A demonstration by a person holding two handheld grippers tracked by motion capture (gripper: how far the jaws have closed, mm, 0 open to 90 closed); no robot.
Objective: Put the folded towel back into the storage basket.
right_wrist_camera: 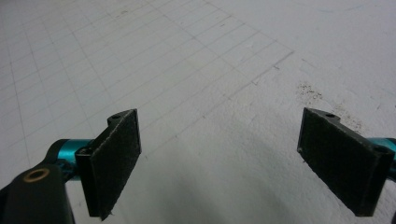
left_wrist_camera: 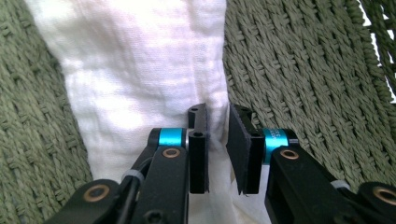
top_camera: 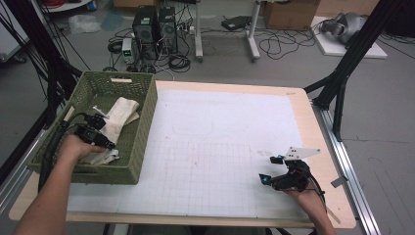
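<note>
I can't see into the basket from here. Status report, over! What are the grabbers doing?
Left gripper in the green basket, jaws slightly apart over the white cloth, not pinching. Right gripper wide open, holding nothing, above the white mat. Nothing in the way.

You are working in a robotics laboratory: a gridded white mat covers your counter, black rig struts flank it, and on the grey floor beyond stand two computer towers amid tangled cables and cardboard boxes.
</note>
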